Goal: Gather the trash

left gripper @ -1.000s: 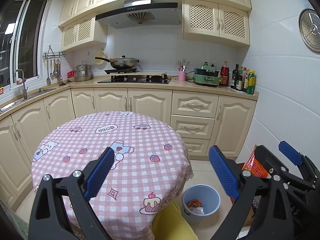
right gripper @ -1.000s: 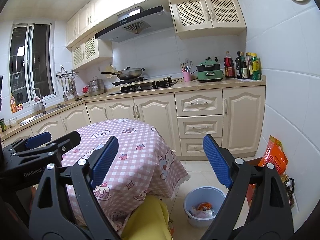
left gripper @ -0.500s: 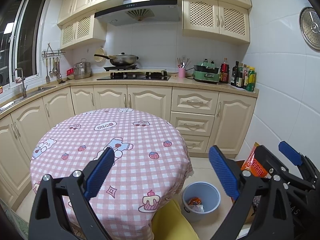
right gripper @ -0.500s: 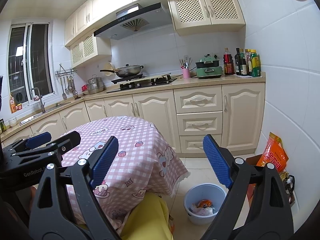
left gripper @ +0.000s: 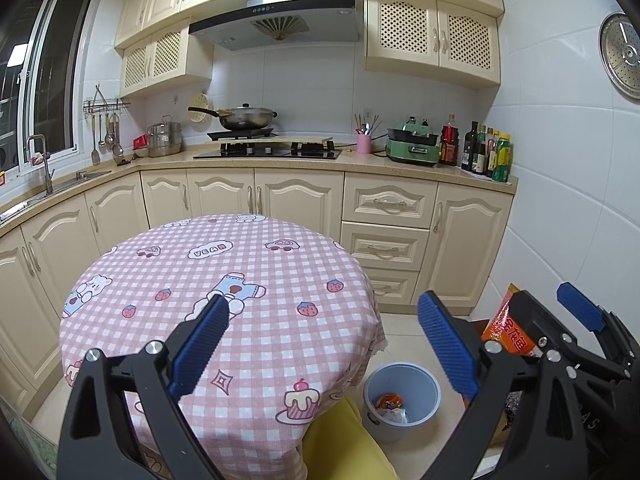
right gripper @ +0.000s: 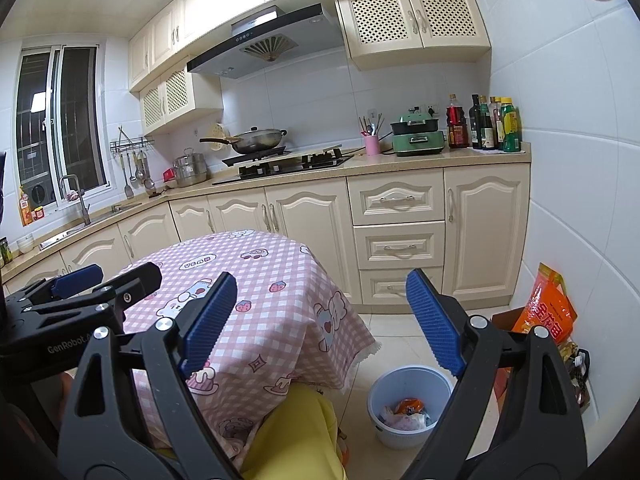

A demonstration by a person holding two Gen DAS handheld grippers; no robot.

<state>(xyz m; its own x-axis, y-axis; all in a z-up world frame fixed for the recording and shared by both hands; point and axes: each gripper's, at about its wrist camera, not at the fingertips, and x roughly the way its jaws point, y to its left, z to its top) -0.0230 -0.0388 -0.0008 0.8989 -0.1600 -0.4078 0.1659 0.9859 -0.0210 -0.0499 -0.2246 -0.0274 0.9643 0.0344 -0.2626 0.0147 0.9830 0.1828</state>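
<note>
Both tools hang released, jaws wide, nothing between them: left tool over the near edge of the round surface w/ the pink check cloth, right tool just beside it, aimed more toward the floor. No trash shows on the cloth itself. What trash there is sits in the small grey-blue bin on the floor tiles by the surface's right side: crumpled wrappers, one orange, the rest pale, too small to tell apart. An orange bag leans at the wall near the bin, prob a full food pack, not trash, can't be sure.

Handling, as a guess: wrappers are light, soft, crinkly, a bit slippery; pinch a bunched fold, not a flat face. Bin looks like thin plastic, light, stiff at the rim; take it at the rim wall or the side lug, keep it upright so nothing spills
</note>
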